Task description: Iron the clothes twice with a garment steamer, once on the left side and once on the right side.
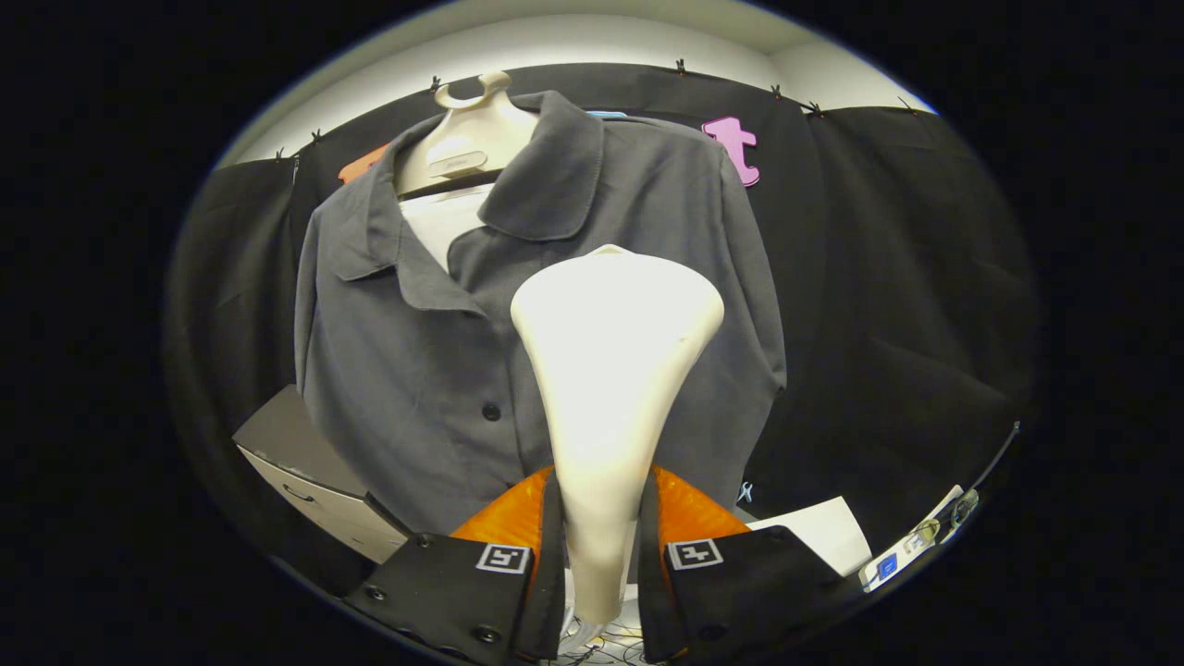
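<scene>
A grey button-up shirt (416, 351) hangs on a cream hanger (467, 129) against the booth's black wall. My gripper (599, 536) is shut on the handle of a cream garment steamer (615, 370), both fingers pressing its narrow stem. The steamer's wide head rises beyond the fingers and sits over the shirt's right half, just right of the button line, below the collar. A dark button (490, 411) shows left of the steamer. Whether the head touches the cloth cannot be told.
A drawer cabinet (305, 472) with a dark top stands low at the left, partly behind the shirt's hem. White paper (823, 532) and a small device with a cable (911, 546) lie on a surface at the lower right.
</scene>
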`<control>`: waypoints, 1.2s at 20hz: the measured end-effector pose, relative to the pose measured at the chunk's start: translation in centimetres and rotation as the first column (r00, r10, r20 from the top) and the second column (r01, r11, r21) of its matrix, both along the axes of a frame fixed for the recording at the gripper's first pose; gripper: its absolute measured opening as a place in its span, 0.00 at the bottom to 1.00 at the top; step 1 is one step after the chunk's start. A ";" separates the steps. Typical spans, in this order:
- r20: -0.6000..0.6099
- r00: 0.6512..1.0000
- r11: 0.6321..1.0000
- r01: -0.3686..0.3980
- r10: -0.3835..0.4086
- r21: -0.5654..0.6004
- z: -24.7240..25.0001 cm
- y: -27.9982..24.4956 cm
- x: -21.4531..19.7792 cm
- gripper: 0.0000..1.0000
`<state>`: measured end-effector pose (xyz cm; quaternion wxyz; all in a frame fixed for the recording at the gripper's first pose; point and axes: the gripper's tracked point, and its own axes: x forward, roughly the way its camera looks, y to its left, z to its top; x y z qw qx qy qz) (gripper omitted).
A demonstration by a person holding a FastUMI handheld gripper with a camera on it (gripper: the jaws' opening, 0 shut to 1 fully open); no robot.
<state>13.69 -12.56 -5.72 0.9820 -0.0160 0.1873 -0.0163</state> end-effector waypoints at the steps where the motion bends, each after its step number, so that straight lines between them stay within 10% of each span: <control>1: -0.010 1.000 1.000 0.004 -0.004 0.007 -0.4 -0.6 0.2 0.40; 24: -0.309 0.951 0.995 0.026 0.006 0.099 -22.5 -4.5 -3.0 0.40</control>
